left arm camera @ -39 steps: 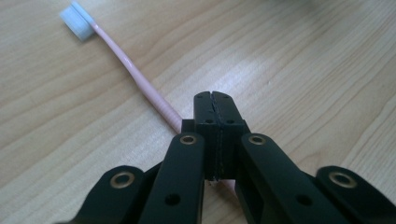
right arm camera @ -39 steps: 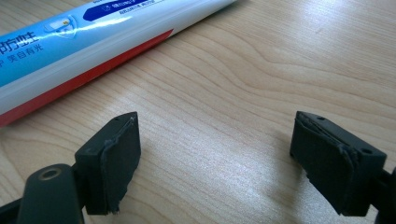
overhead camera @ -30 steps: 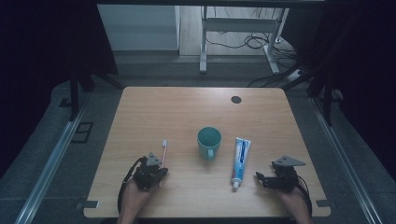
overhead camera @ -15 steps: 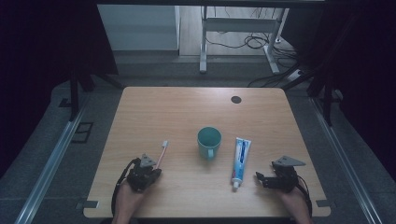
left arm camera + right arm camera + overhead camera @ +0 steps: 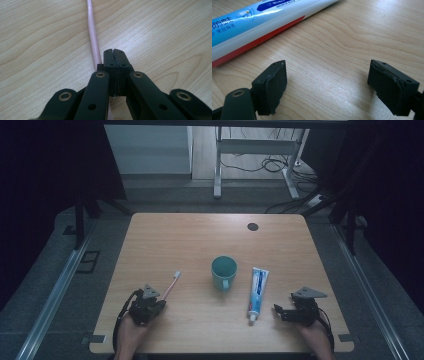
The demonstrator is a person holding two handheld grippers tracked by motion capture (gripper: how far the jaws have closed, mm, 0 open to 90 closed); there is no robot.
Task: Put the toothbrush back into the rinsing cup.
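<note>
Count: 1 toothbrush (image 5: 170, 285), 1 green mug (image 5: 223, 272), 1 toothpaste tube (image 5: 257, 290), and 2 sets of tongs on the wooden tabletop (image 5: 165, 240).
Left tongs (image 5: 156, 303): jaws pressed flat together with nothing between them, down at the near left of the tabletop.
Toothbrush: pink handle lying flat just beside the closed jaws, on their left in the left gripper view (image 5: 92, 32), running away from them; bristle end points toward the mug.
Right tongs (image 5: 278, 312): jaws standing wide apart over bare wood, gripping nothing.
Toothpaste tube: flat on the tabletop, cap toward the near edge, just beside the right tongs and apart from them (image 5: 262, 22).
Mug: upright in the middle, between toothbrush and tube.
Edges: both hands sit near the front edge.
Open room: the whole far half of the tabletop, bar 1 small dark round spot (image 5: 252, 226).
</note>
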